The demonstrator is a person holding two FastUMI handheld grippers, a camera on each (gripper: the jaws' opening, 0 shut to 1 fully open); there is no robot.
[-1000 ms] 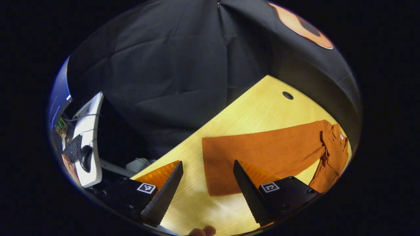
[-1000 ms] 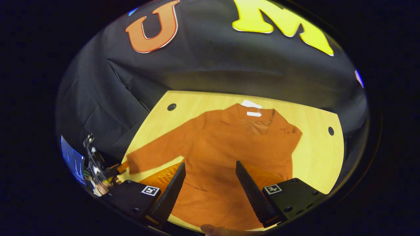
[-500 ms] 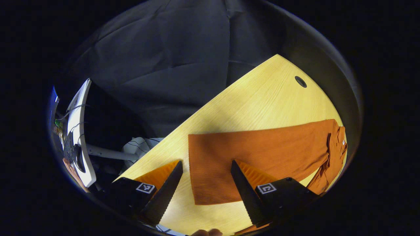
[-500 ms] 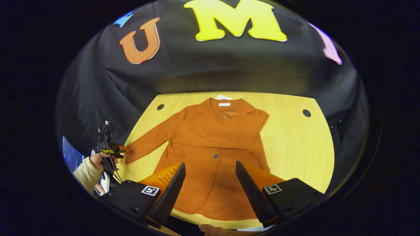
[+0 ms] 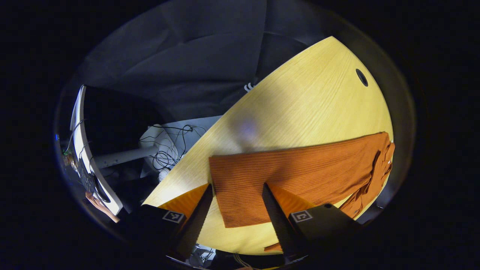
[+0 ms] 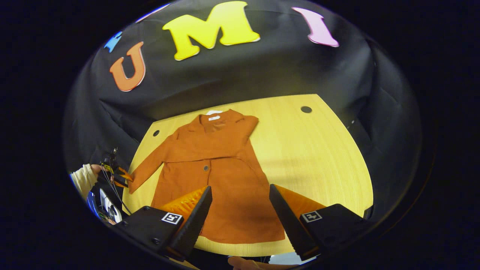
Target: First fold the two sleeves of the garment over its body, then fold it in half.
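An orange garment (image 6: pixel 221 176) lies flat on the yellow table (image 6: pixel 318 157), collar at the far side. One sleeve looks folded across its chest. The other sleeve (image 5: pixel 300 172) stretches out sideways, and its cuff (image 5: pixel 228 195) lies on the table between the fingers of my open left gripper (image 5: pixel 236 221). In the right gripper view the left gripper (image 6: pixel 117 174) sits at that cuff, held by a hand in a cream sleeve (image 6: pixel 83 178). My right gripper (image 6: pixel 238 221) hovers open above the garment's hem, touching nothing.
The table has round cable holes (image 6: pixel 306 109) (image 5: pixel 362 77) near its far corners. Past the table's left edge lie tangled cables (image 5: pixel 170 146) and a white desk (image 5: pixel 80 150) with gear. Bare tabletop spreads right of the garment.
The right gripper has drawn back and turned right, so the garment looks smaller and farther left. The left gripper has closed in on the sleeve cuff, which now lies between its fingers.
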